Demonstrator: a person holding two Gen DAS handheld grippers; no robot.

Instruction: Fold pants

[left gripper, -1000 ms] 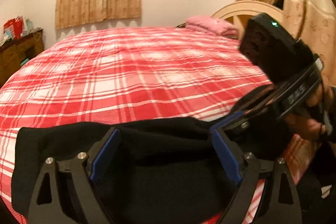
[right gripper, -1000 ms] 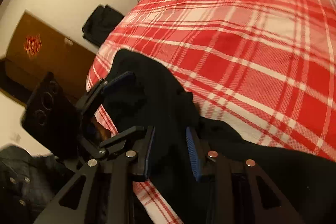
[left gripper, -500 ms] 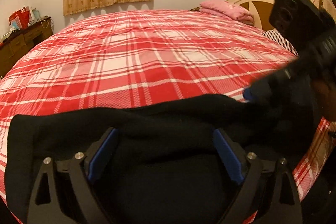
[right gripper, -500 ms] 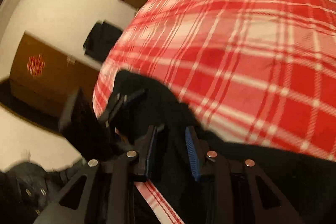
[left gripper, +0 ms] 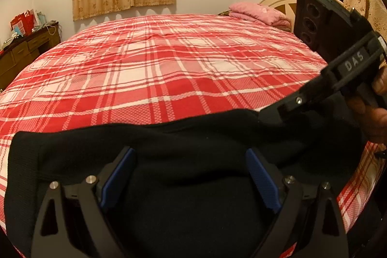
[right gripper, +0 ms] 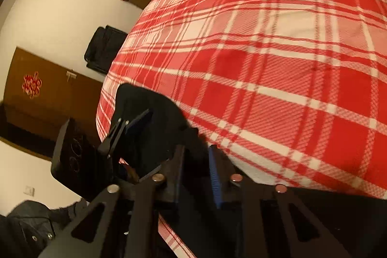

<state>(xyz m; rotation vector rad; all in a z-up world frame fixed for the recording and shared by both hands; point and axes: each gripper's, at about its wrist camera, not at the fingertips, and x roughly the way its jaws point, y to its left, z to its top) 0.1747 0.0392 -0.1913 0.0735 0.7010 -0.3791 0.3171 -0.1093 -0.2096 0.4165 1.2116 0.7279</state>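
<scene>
Right tool [right gripper: 194, 175] narrowed on pants [left gripper: 193, 149], steadier than half-second ago; left tool [left gripper: 191, 175] wide, pants edge on bed [left gripper: 169, 59] ready to lift.

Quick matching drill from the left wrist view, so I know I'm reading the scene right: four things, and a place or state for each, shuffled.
Things:
1. black pants
2. pink blanket
3. wooden dresser
4. left claw

Places or states:
A. at the far end of the bed
B. open, fingers wide apart
C. at the far left of the view
D. spread along the bed's near edge

Pairs: 1-D, 2-A, 3-C, 4-B
</scene>
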